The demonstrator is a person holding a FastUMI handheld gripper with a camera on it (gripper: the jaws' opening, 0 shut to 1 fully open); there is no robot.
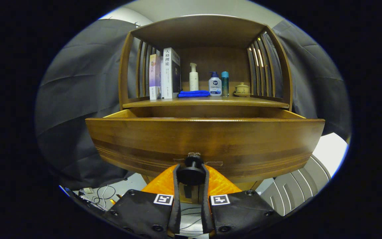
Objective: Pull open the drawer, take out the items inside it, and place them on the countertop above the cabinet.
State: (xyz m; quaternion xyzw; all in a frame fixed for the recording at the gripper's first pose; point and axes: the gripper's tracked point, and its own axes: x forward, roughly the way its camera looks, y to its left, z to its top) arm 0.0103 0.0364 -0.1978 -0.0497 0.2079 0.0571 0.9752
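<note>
drawer [204,139] stands pulled out from the wooden cabinet [207,31], its broad front panel directly ahead of the gripper [191,174] and spanning well past both fingers to either side. black round knob [191,171] sits low at the centre of that panel, lodged between the two fingertips; both black fingers [176,186] press against its sides, so the gripper pinches the knob. orange finger bodies flare out below the knob, with a marker tag on each black mount.

drawer interior: hidden behind the front panel's top edge; contents cannot be told. a slice of the left side wall shows behind the top edge.

countertop [207,103] lies just above and behind the open drawer, beyond the fingers. on it, left to right: upright books [166,74], a folded blue cloth [193,94], a white pump bottle [193,78], a white-and-blue pump bottle [215,84], a teal bottle [224,83], a small lidded ceramic pot [242,89] on a saucer. bare strip of countertop runs along its front edge, ahead of these items.

slatted side walls close the shelf bay left and right; a top board caps it. cables [103,194] lie on the floor low to the left of the fingers.
</note>
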